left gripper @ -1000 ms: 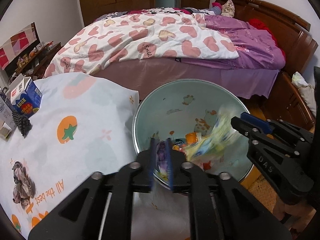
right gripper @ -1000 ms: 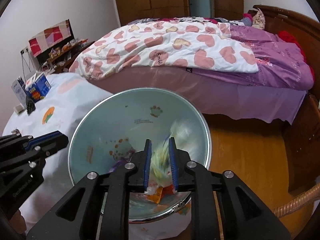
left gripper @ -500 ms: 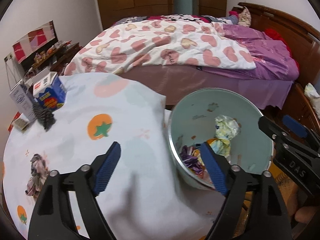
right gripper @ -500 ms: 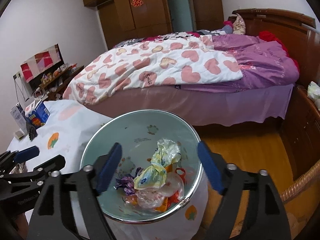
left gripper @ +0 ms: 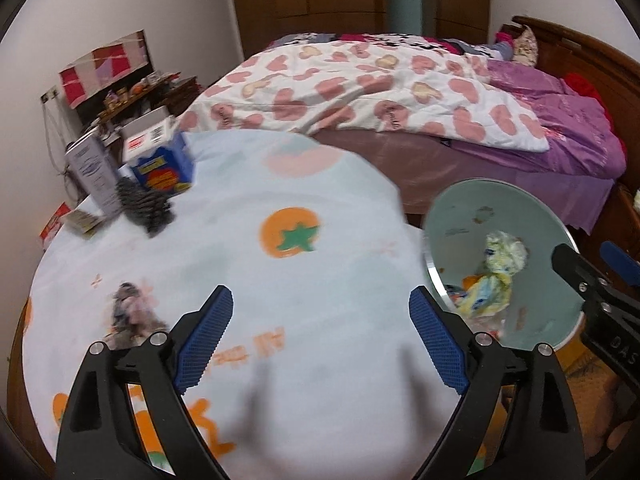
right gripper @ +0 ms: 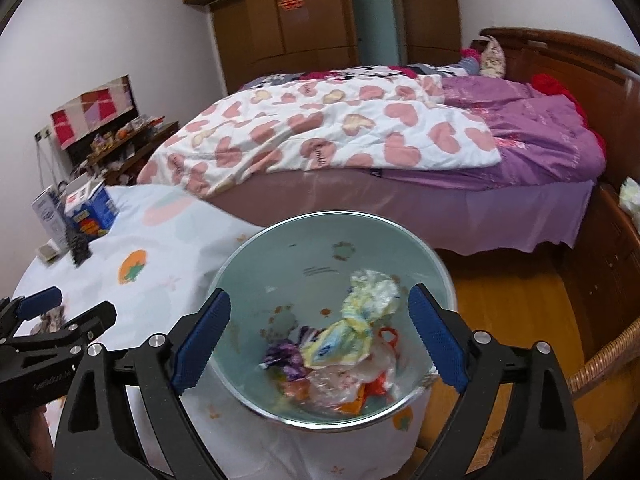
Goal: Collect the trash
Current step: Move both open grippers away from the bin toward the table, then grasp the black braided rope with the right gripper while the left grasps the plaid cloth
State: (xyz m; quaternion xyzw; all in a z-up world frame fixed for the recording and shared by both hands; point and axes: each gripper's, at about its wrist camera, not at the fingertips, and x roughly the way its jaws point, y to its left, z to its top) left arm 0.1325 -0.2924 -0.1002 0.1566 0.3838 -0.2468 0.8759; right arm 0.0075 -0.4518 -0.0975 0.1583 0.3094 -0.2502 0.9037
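A pale green bin (right gripper: pixel 312 248) stands beside the round table (left gripper: pixel 340 264). In it lie a yellow-white crumpled wrapper (right gripper: pixel 356 320), a purple wrapper (right gripper: pixel 284 360) and other scraps. My right gripper (right gripper: pixel 320 294) hangs above the bin's mouth, its jaws opening with nothing between them. My left gripper (left gripper: pixel 320 296) is over the tablecloth, left of the bin (left gripper: pixel 460 216); its jaws are opening too and hold nothing. A small crumpled grey-pink scrap (left gripper: pixel 128 312) lies on the cloth just left of the left gripper's left finger.
At the table's far left stand a blue carton (left gripper: pixel 160 164), a white box (left gripper: pixel 94 176) and a dark spiky object (left gripper: pixel 146 208). A bed (left gripper: pixel 360 80) with a heart-print quilt is behind the table. Wooden floor (right gripper: pixel 500 320) and a wicker edge (right gripper: pixel 600 360) lie to the right.
Both grippers went from shut on wrappers to wide apart; the wrappers now lie in the bin. My left gripper swung left from the bin over the table, and my right one drew back a little.
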